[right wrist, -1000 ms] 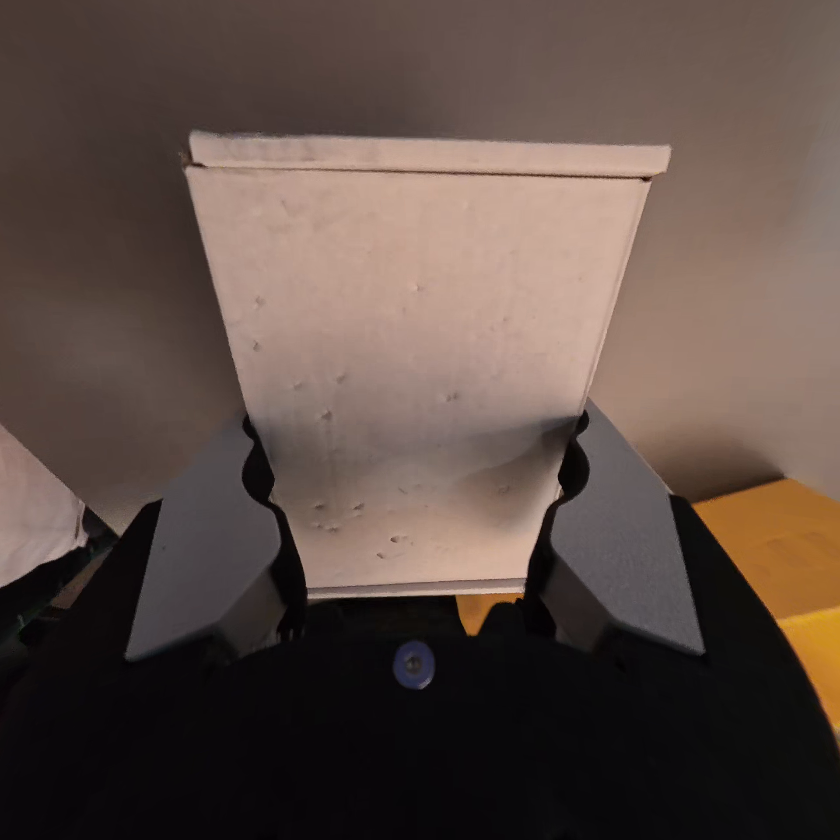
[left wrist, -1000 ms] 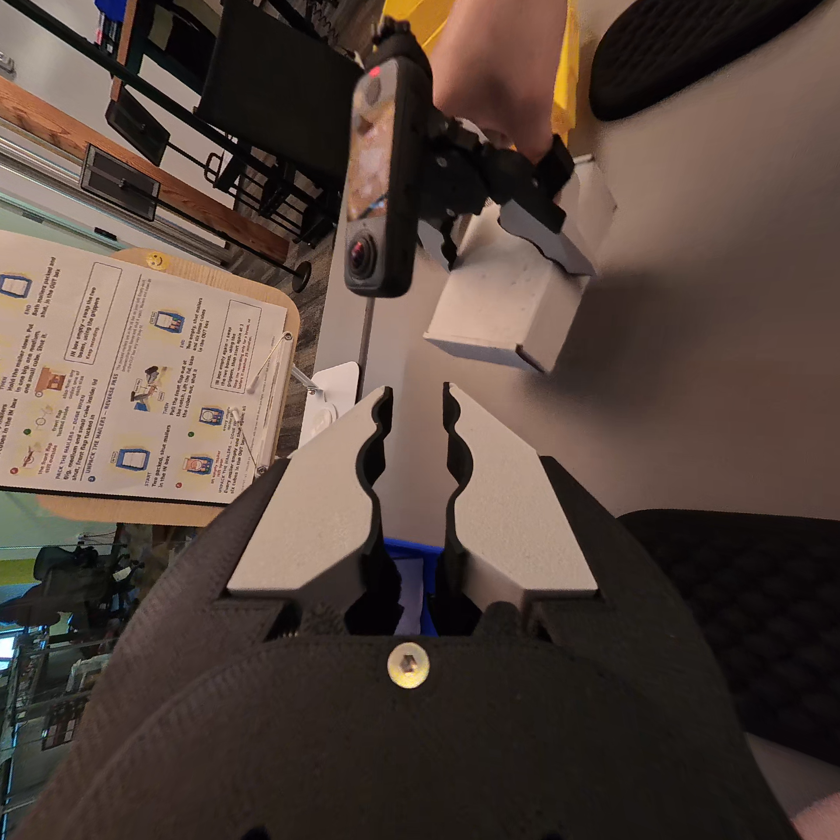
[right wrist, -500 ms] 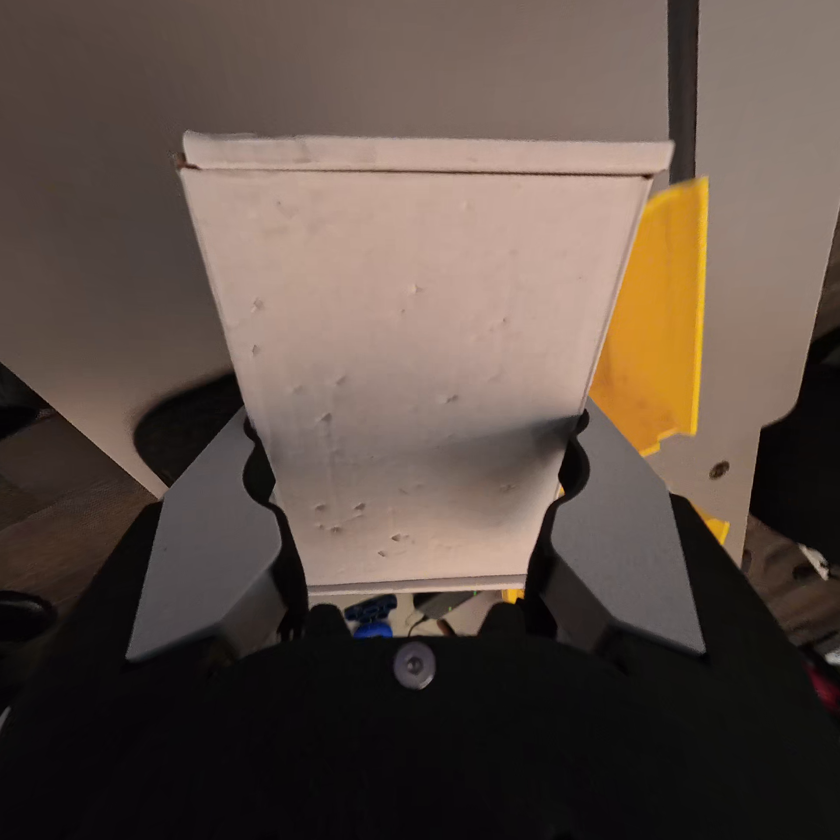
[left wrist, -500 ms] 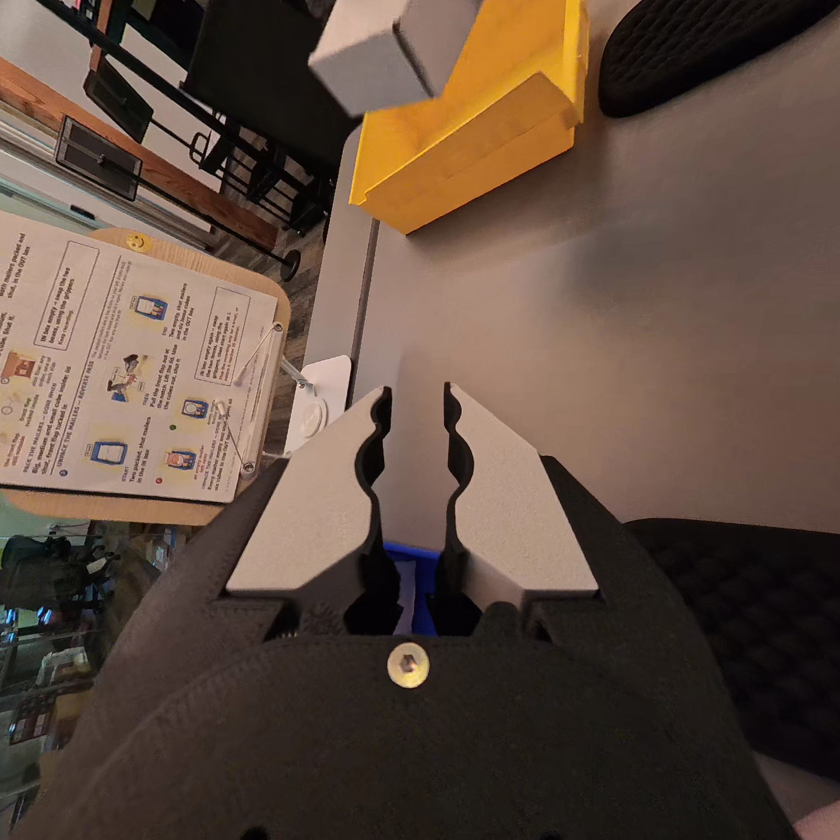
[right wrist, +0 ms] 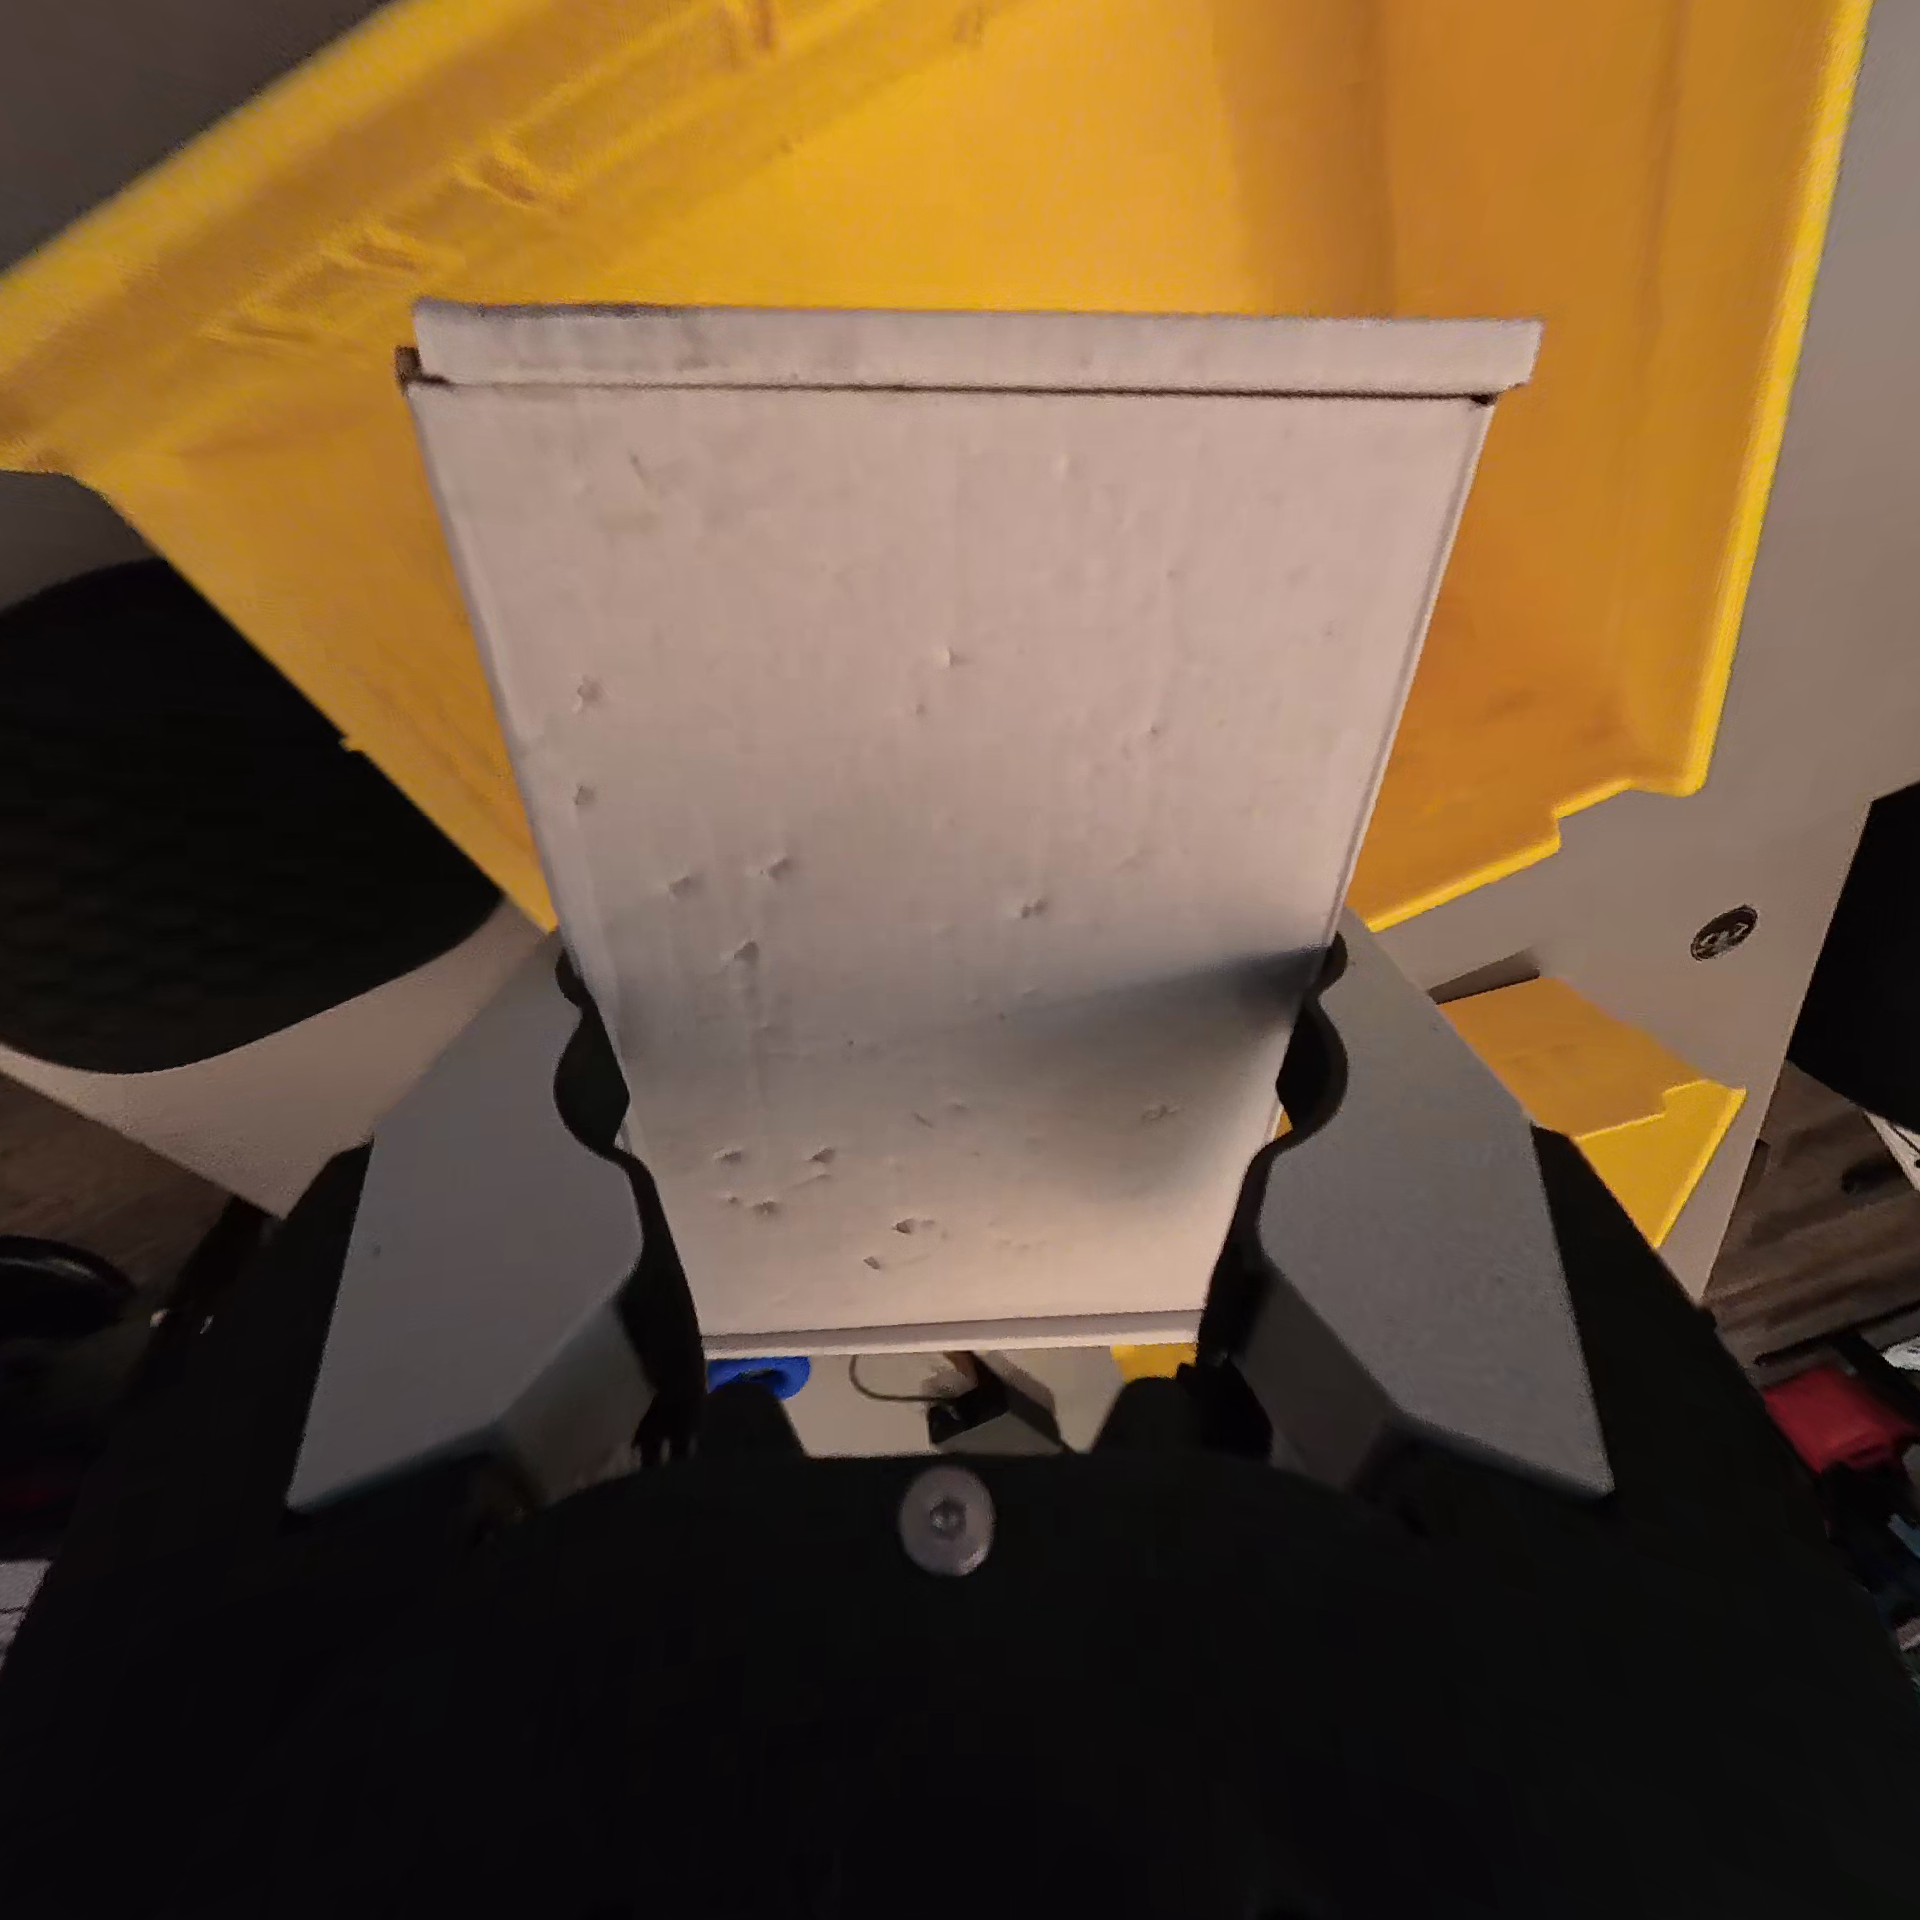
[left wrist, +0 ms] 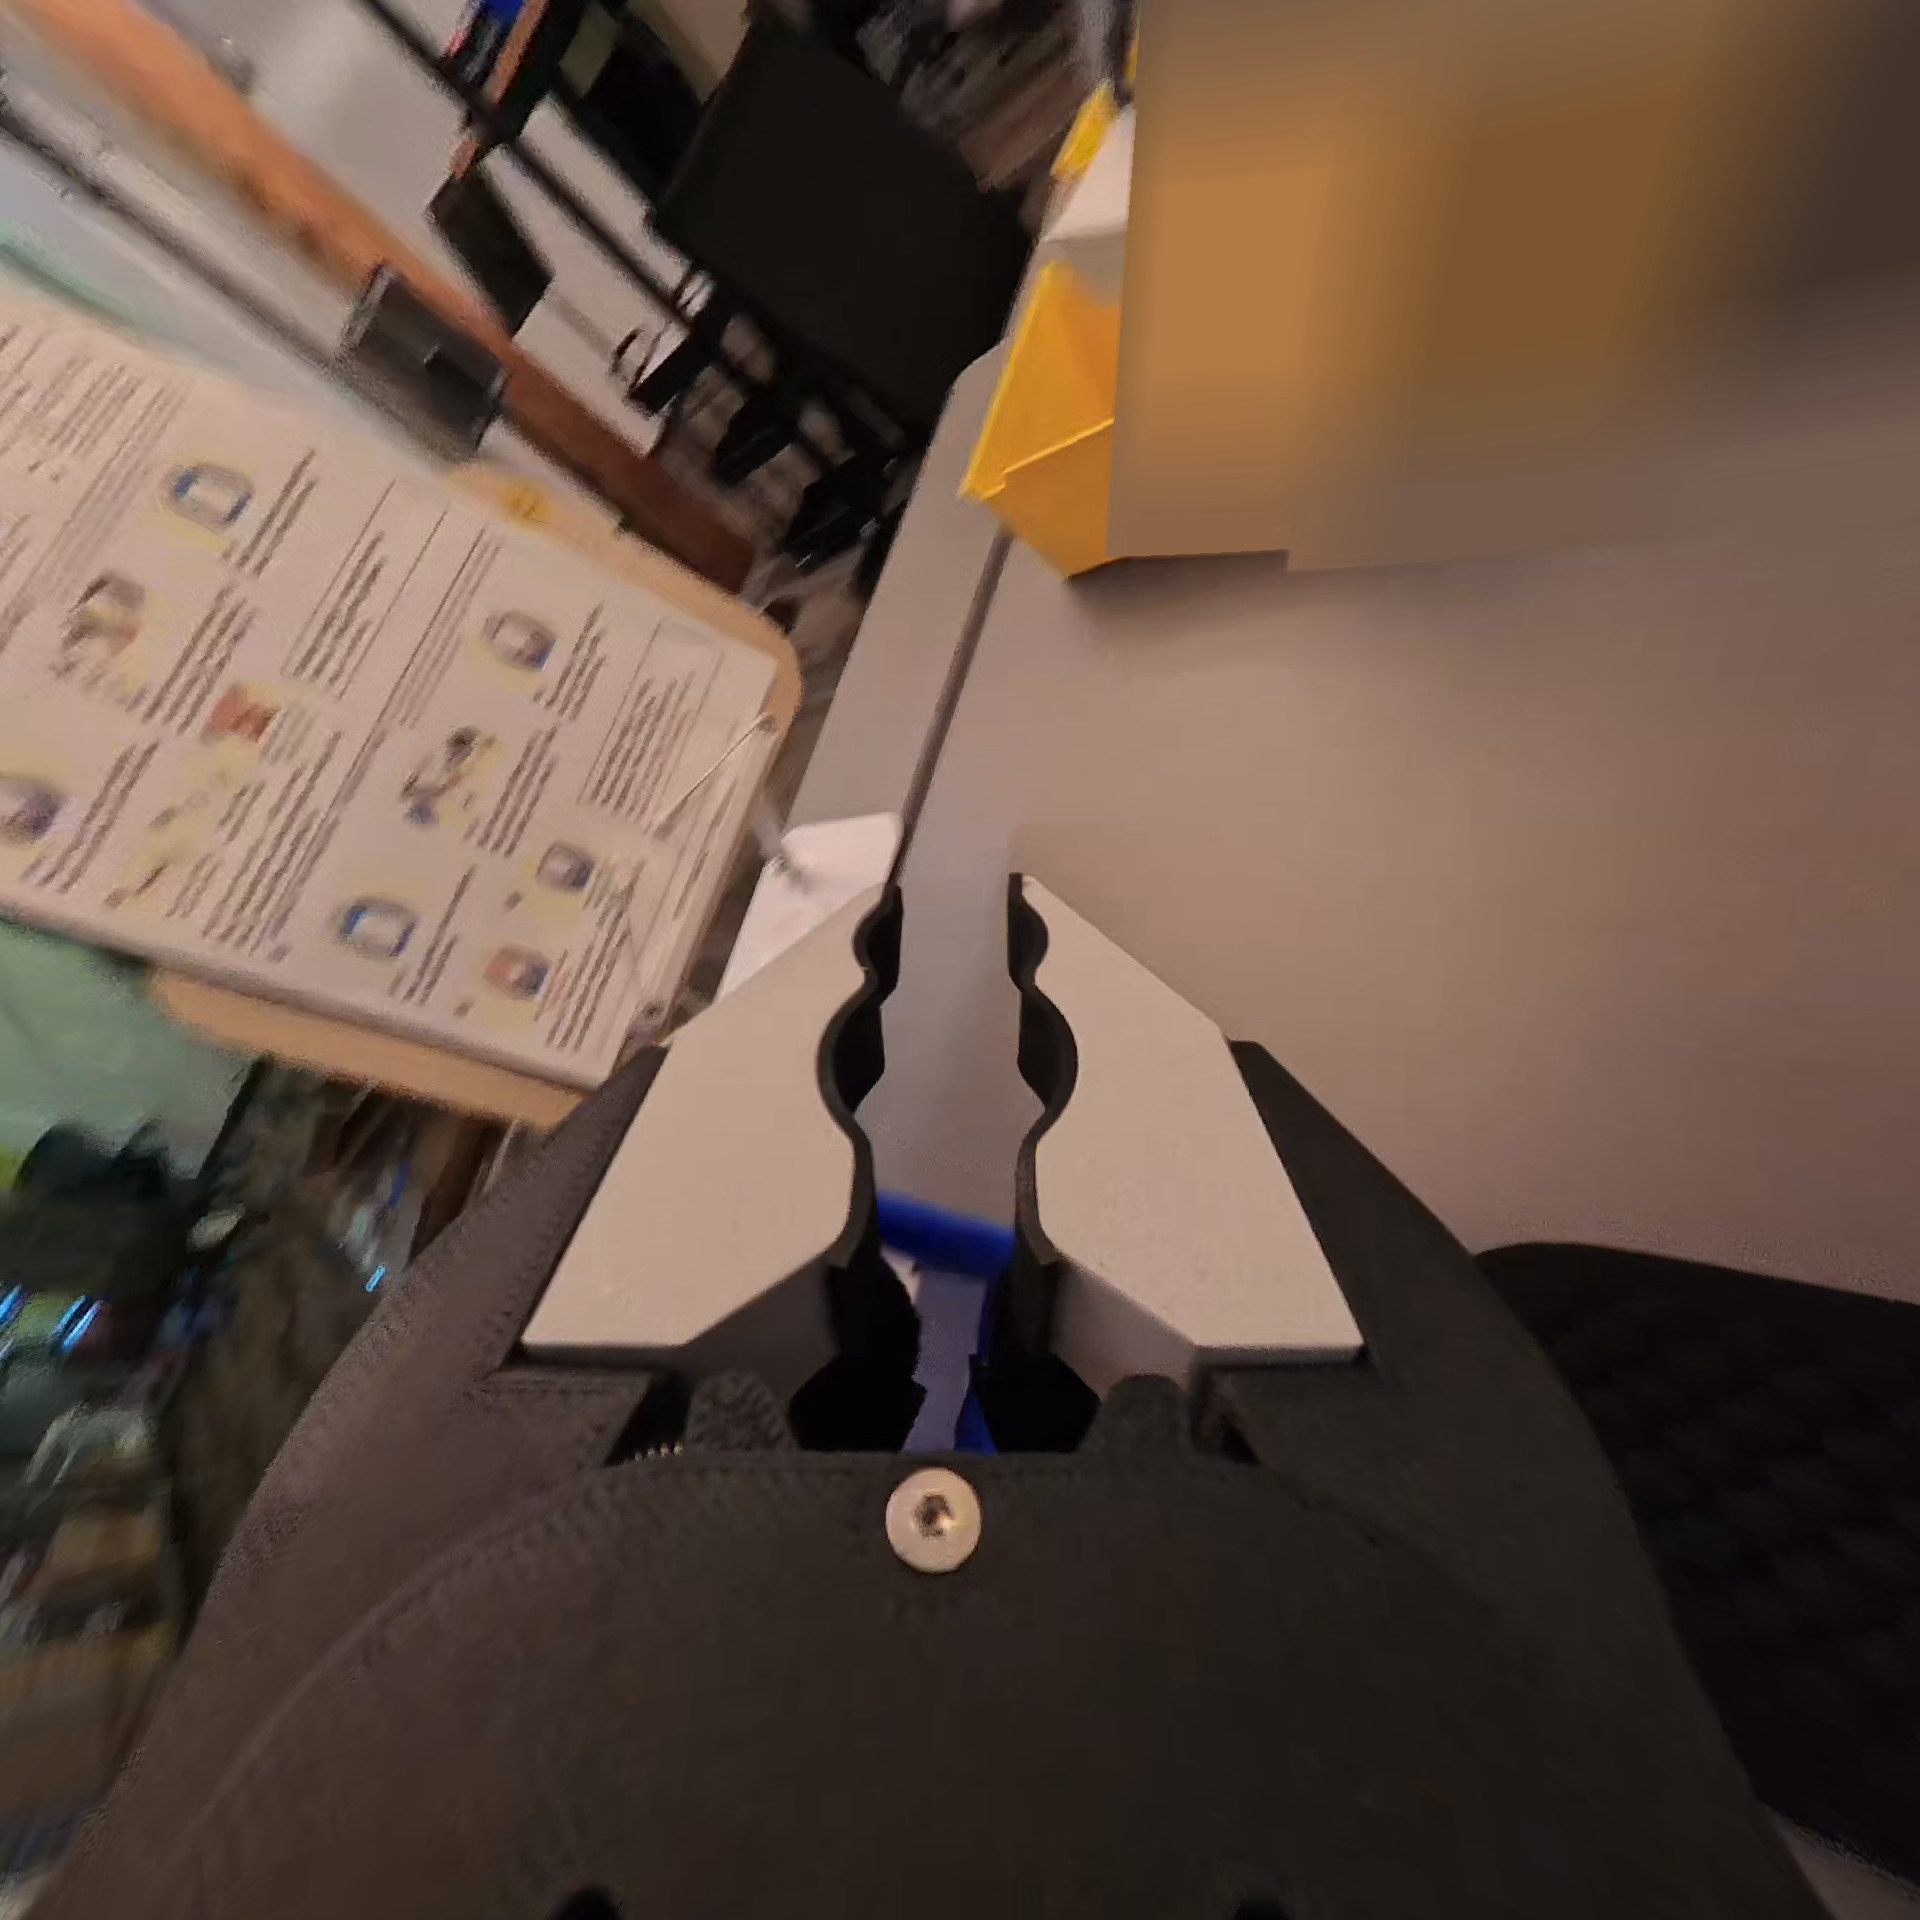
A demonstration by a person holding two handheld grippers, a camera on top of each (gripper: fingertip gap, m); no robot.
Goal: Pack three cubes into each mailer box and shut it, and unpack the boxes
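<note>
Right gripper [right wrist: 951, 1049] clamps the closed white mailer box [right wrist: 956, 790] by its two sides, holding it in the air over the open yellow bin [right wrist: 1558, 416], probably to drop it there. Left gripper [left wrist: 951, 914] empty, jaws narrowly parted, idle above the grey table [left wrist: 1455, 883].

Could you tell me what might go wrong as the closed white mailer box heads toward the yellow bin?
1. The right tool clamps only the near end of the white cardboard mailer box, so it might pivot or slip.
2. The box could clip a wall of the yellow plastic bin if lowered off-centre.
</note>
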